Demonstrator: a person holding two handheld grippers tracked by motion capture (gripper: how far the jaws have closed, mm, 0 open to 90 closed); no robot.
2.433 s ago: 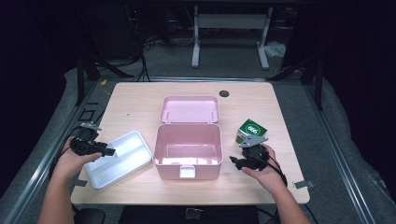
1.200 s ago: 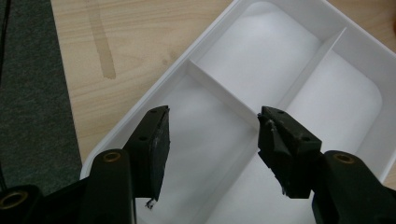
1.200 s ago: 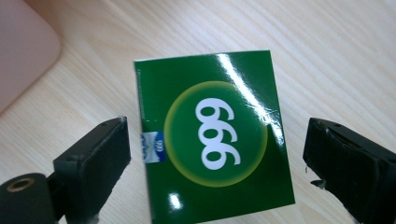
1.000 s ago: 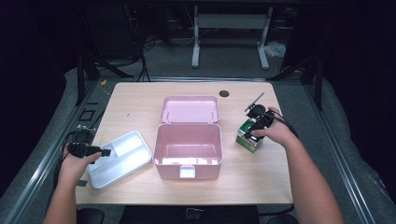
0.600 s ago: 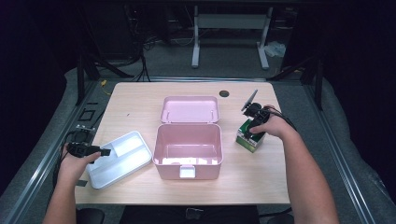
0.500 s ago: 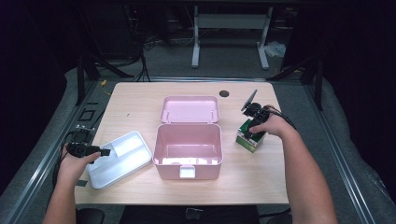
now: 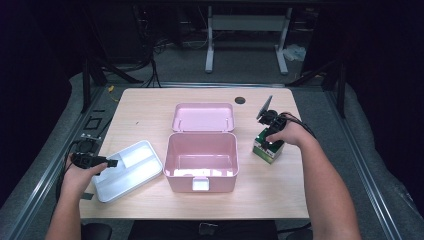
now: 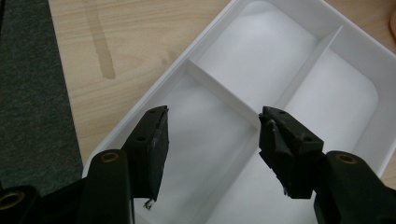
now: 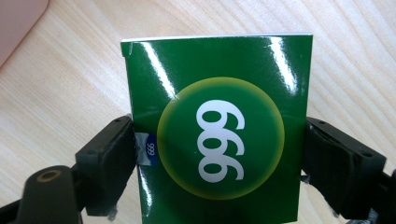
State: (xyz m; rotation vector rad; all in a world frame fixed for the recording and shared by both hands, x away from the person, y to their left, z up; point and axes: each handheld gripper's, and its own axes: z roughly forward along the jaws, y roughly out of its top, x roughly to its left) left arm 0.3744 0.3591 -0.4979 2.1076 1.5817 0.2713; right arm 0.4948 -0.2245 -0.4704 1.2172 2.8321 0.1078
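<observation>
The right gripper (image 9: 219, 154) is bracketing a green box (image 9: 217, 126) printed with a yellow disc and white digits, one jaw against each side face, so it is holding the box across its width. In the high view that green box (image 7: 268, 146) is standing on the wooden table (image 7: 150, 110), just right of the pink case (image 7: 201, 161), with the right gripper (image 7: 270, 141) coming down on it from above and bare wood lying between the box and the table's right edge. The pink case is sitting open, its lid (image 7: 203, 117) lying flat behind it and its inside showing bare. The left gripper (image 8: 212, 140) is hanging over the white divided tray (image 8: 299, 88) with its jaws standing moderately wide apart and gripping nothing; whether the tips are touching the tray floor is not clear. From above, the left gripper (image 7: 111, 163) is sitting at the near left corner, where the tray (image 7: 135, 165) is lying slantwise, close to the table's left edge and just beside the case.
</observation>
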